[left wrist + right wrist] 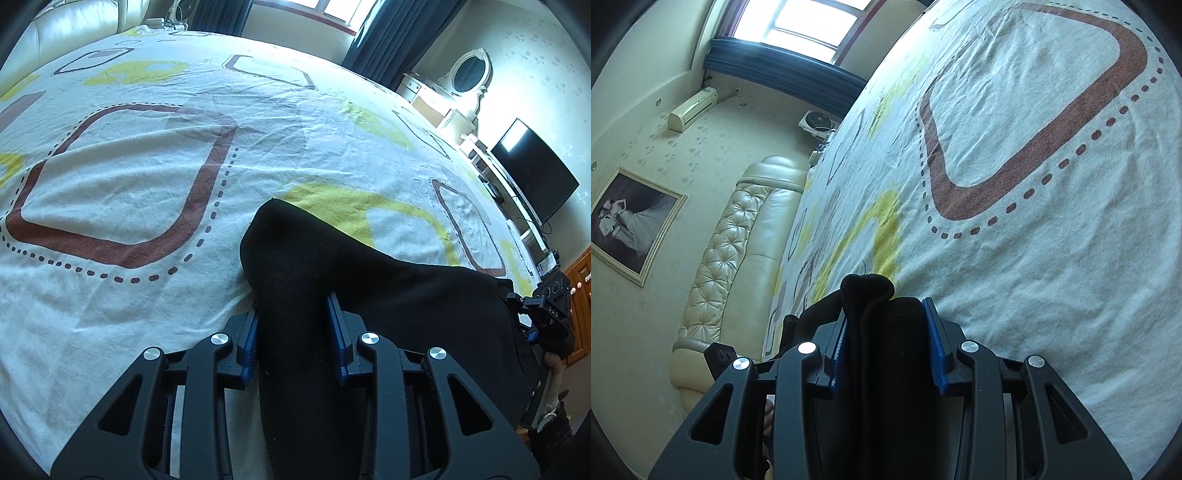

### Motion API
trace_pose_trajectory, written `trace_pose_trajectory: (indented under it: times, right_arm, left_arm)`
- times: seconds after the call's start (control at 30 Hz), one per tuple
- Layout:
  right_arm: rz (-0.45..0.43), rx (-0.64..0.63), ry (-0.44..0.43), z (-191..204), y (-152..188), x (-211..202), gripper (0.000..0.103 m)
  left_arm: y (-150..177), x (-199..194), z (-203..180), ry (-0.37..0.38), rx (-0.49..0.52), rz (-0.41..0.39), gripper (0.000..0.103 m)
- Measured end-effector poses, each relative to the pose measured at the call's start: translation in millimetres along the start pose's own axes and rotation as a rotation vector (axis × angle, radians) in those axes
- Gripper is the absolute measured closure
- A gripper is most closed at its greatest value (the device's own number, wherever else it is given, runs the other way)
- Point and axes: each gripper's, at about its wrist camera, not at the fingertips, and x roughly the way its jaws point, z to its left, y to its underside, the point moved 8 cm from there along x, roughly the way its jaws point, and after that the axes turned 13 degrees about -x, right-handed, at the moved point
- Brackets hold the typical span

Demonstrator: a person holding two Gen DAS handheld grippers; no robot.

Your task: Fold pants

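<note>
Bedroom, big bed with a wrinkled white cotton sheet (147,177) printed with rounded-square brown outlines, dotted borders and yellow-green blobs; weave looks slightly nubby up close in the right wrist view (1052,295). Left wrist view, left to right: cream tufted leather headboard (74,22) at top left, window with dark blue curtains (369,33) at top, white ornate vanity with oval mirror (469,74), flat black TV (535,173) on a white shelf unit, wood cabinet at far right edge. Black pants (314,266), matte soft knit, bunched into a thick rounded fold, rise off the sheet and run down between the left gripper (293,332) fingers; blue ribbed pads (338,332) press the fabric on both sides, so it is clamped on the pants. Fabric stretches right toward the right gripper (546,306), seen partly at the frame edge, black body, grip state not readable from this side. Right wrist view, camera rolled: framed black-and-white photo (631,225) on patterned wallpaper, wall air conditioner (692,109), headboard (746,236) button-tufted and glossy, window up top. Right gripper (888,332) has blue ribbed pads (934,343) squeezed on a layered wad of the pants (871,295), top edge poking out rounded with a loose thread; fabric held above the sheet.
</note>
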Motion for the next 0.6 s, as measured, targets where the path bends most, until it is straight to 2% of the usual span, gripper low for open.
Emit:
trace_pose_trajectory:
  times: [0.6]
  right_arm:
    - [-0.01,0.009,-0.013,0.1,-2.2,2.7,0.066]
  left_arm:
    - [-3.1,5.5,4.3,0.019,-0.024,0.005,0.071]
